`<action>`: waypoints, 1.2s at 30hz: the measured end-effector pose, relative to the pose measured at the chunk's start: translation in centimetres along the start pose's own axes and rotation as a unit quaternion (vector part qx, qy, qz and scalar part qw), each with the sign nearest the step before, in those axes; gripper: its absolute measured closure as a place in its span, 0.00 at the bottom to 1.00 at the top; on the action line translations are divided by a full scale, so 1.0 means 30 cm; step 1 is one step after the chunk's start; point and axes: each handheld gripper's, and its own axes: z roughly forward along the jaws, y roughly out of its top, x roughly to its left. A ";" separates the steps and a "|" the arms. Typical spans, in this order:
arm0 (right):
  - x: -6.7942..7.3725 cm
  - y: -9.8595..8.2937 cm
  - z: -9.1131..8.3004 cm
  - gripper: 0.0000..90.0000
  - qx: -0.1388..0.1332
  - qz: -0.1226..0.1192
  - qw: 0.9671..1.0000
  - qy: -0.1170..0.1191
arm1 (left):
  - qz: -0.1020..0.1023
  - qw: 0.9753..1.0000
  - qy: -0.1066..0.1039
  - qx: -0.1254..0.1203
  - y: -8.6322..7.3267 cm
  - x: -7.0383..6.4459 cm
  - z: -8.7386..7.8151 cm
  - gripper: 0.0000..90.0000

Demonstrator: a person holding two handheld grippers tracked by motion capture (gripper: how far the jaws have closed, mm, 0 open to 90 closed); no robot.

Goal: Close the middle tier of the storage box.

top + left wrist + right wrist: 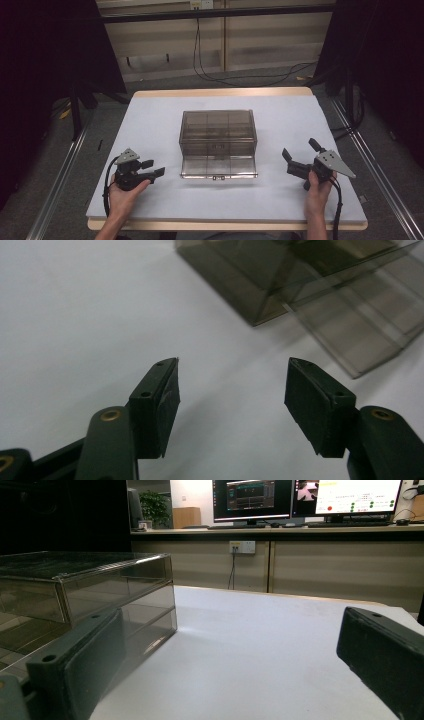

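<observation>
On table [150,107]: one smoky box [218,131], two open tongs [156,168] [299,151].

High cam looks down on table [150,120]; both tongs cams low, sharing box [218,142].

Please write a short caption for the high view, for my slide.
Two hand-held open tongs, left and right, flank a smoky transparent box on a white table.

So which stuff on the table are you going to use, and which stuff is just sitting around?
Likely for the job:
smoky plastic box, its drawer slid out in front
left gripper, open
right gripper, open

Just around:
computer screens on the far counter
cables on the floor behind the table
</observation>
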 end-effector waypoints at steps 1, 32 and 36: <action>0.000 0.000 0.000 0.00 0.000 0.000 1.000 0.000 | 0.000 1.000 0.000 0.000 0.000 0.000 0.000 0.43; 0.000 0.000 -0.002 0.00 0.003 0.000 1.000 0.001 | 0.070 0.996 -0.050 0.012 0.007 -0.114 -0.020 0.97; -0.001 0.000 -0.001 0.00 0.002 0.000 1.000 0.002 | 0.081 0.995 -0.060 0.015 0.010 -0.132 -0.021 0.98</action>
